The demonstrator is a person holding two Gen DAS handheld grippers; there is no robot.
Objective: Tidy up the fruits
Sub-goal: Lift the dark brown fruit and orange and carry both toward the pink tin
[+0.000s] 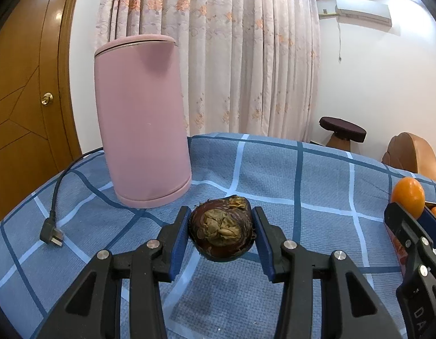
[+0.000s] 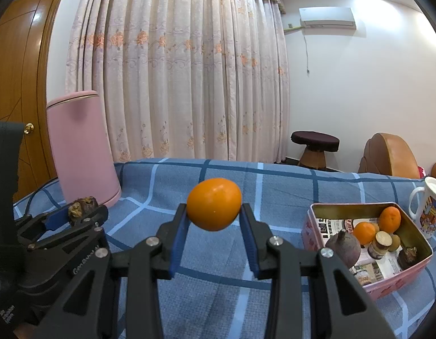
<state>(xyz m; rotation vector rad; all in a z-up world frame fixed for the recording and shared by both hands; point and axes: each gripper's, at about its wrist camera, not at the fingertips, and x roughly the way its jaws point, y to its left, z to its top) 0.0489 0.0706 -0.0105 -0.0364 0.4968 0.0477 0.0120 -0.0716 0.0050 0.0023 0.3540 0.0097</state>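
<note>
**Right wrist view: an orange is carried, the tin lies at four o'clock**

In the right wrist view an orange is seen clamped between the blue pads of the right gripper, lifted clear of the checked tablecloth. The pink tin sits on the cloth at about four o'clock from the fruit, already holding two small oranges, a dark purple fruit and a few smaller items that cannot be made out. A lidded mug stands just beyond the tin at three o'clock.

In the left wrist view a dark brown, husk-topped fruit is held between the pads of the left gripper — the pads appear closed against its sides, and it seems raised off the cloth. A pink cylindrical appliance stands at eleven o'clock, its plug lying at nine.

The step in hand is judged to be delivery into the tin. It would be best done one hand at a time: the orange should be brought over the open space at the tin's near-right side, lowered below the rim before the pads are parted, so that nothing rolls out. The purple fruit at the near corner should be avoided — a drop onto it could send the orange off the edge. The mug handle should be given room. The brown fruit, being irregular, should be gripped steadily until its turn.
</note>
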